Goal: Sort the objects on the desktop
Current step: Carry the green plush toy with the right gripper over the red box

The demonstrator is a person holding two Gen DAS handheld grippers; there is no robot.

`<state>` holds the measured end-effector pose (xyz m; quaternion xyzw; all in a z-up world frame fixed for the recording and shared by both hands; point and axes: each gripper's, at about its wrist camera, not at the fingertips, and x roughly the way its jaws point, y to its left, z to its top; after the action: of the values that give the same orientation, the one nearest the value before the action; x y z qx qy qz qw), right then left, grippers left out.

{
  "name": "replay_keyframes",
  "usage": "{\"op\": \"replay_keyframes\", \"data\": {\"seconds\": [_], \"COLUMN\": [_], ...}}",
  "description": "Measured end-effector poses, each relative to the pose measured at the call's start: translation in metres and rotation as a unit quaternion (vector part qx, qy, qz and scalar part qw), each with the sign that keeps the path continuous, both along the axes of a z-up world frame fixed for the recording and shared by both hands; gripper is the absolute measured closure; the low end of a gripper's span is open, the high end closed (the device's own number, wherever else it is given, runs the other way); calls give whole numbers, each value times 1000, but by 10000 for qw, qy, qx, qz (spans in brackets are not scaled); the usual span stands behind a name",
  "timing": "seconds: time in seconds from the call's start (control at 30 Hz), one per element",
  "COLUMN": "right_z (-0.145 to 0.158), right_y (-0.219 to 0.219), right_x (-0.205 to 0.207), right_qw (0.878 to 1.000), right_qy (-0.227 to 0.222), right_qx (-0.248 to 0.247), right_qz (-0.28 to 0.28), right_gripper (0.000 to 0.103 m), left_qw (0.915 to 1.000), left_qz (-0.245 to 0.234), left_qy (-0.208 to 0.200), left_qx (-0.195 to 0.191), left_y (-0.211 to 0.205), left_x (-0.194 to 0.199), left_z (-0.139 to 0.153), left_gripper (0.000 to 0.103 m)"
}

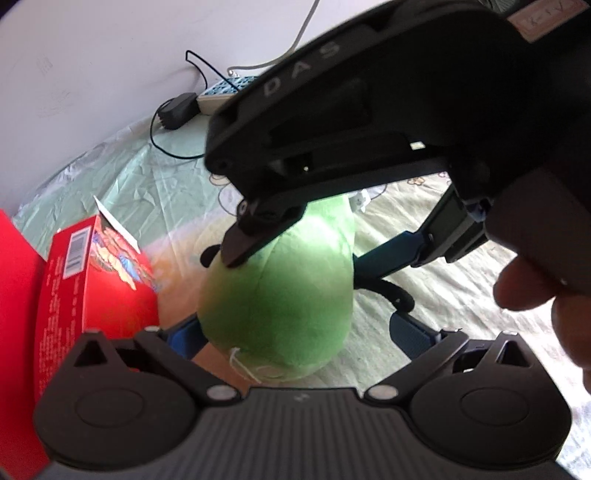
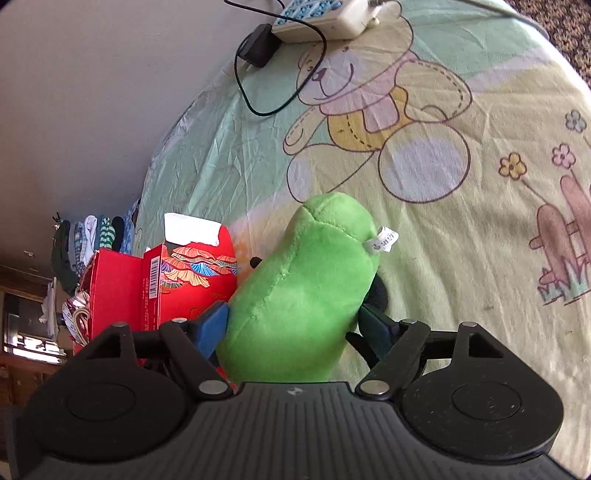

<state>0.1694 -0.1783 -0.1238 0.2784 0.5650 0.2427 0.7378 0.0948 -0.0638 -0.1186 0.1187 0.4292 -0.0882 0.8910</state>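
Note:
A green plush toy (image 2: pixel 303 295) lies on the cartoon-print cloth, its rounded end toward the camera. My right gripper (image 2: pixel 291 325) is shut on the green plush toy, blue pads pressing both sides. In the left wrist view the same plush (image 1: pixel 280 295) sits between the fingers of my left gripper (image 1: pixel 299 332), which stand wide apart beside it and look open. The right gripper's black body (image 1: pixel 369 122) hangs above the plush there, with one finger on its top. A red tissue box (image 2: pixel 184 284) stands just left of the plush.
A white power strip (image 2: pixel 317 18) and a black adapter (image 2: pixel 258 46) with its cable lie at the far edge by the wall. A red box (image 1: pixel 14 314) stands beside the tissue box. Clothes (image 2: pixel 92 236) hang at the left. The cloth (image 2: pixel 461 206) spreads right.

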Motion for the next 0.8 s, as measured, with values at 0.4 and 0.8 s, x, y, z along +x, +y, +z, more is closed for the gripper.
{"op": "replay_keyframes", "data": {"seconds": [0.4,0.8], "right_z": [30,110], "right_y": [-17,45], "right_x": [-34,-83], "right_qw": [9995,9865], "right_qy": [-308,-1588], "right_qx": [-51,-96], "right_qz": [-70,390], "right_gripper": [32,32], "left_qw": [9990,9903], "left_qz": [64,419], "left_qy": [-333,-1098], "left_qx": [-295,-741], "left_y": [0,72], "left_x": [-33,-79], "left_z": [29,97], "left_gripper": [27,28]}}
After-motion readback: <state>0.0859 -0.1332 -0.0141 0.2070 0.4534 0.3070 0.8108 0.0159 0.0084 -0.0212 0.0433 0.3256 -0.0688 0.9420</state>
